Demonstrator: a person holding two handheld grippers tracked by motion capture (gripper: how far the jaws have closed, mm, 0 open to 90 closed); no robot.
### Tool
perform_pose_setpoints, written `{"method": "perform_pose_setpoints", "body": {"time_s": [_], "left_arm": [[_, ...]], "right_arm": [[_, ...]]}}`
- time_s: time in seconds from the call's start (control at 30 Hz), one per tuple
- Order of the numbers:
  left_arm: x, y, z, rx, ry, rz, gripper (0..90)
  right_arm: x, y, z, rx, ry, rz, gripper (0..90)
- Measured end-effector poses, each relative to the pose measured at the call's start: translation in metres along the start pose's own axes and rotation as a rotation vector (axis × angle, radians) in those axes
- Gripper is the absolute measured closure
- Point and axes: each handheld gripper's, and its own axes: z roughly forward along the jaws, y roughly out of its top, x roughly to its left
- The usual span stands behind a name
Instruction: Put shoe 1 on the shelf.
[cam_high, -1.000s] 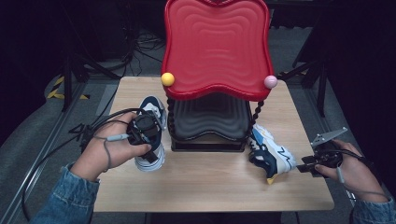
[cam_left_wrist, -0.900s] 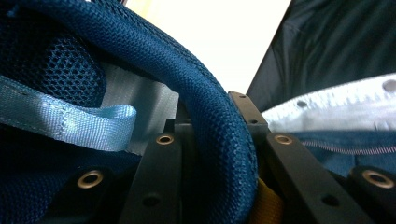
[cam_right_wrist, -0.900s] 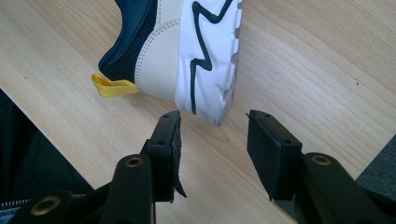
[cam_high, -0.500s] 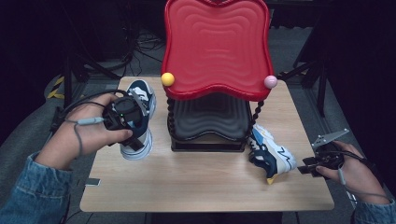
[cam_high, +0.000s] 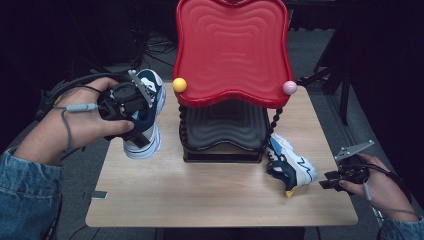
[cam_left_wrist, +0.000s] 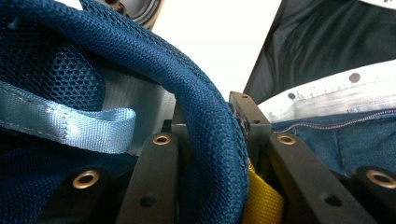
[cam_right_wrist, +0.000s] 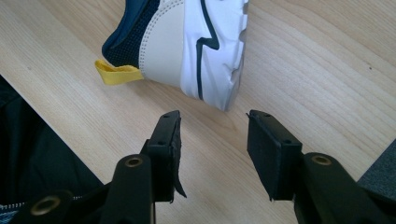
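Observation:
A blue and white sneaker (cam_high: 152, 89) hangs in the air over the table's left edge. My left gripper (cam_high: 144, 114) is shut on it. In the left gripper view the jaws of this gripper (cam_left_wrist: 205, 126) pinch the sneaker's blue mesh collar (cam_left_wrist: 212, 140), with a yellow pull tab (cam_left_wrist: 261, 200) beside them. The matching sneaker (cam_high: 291, 164) lies on its side on the table, right of the rack. My right gripper (cam_high: 331, 181) stands open just right of that sneaker, at the table's edge. In the right gripper view the heel (cam_right_wrist: 196, 46) lies just beyond the open gripper (cam_right_wrist: 215, 123), nothing between the pads.
A two-tier rack stands mid-table, with a red wavy top shelf (cam_high: 232, 50), a black lower shelf (cam_high: 222, 131), a yellow ball (cam_high: 179, 84) and a pink ball (cam_high: 289, 88) at its corners. Bare wooden table (cam_high: 200, 200) lies in front. Cables trail on the floor at the left.
My left hand has lifted the blue sneaker up off the table and carried it left. The right gripper and the other sneaker have stayed put.

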Motion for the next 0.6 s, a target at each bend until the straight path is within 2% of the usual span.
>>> {"method": "perform_pose_setpoints", "body": {"time_s": [0.17,0.4,0.47,0.6], "left_arm": [[0.002,0.002,-0.016,-0.01,0.02,-0.007,73.5],[0.0,0.006,-0.036,-0.023,0.031,0.01,73.0],[-0.002,0.01,-0.047,-0.029,0.049,0.021,72.9],[-0.005,0.015,-0.055,-0.04,0.072,0.029,72.6]], "right_arm": [[0.001,0.0,0.0,0.0,0.0,-0.004,55.6],[0.001,0.0,0.001,0.003,-0.001,-0.006,55.6],[0.001,-0.001,0.001,0.01,-0.002,0.0,55.6],[0.002,-0.002,0.003,0.018,-0.001,0.001,55.5]]}}
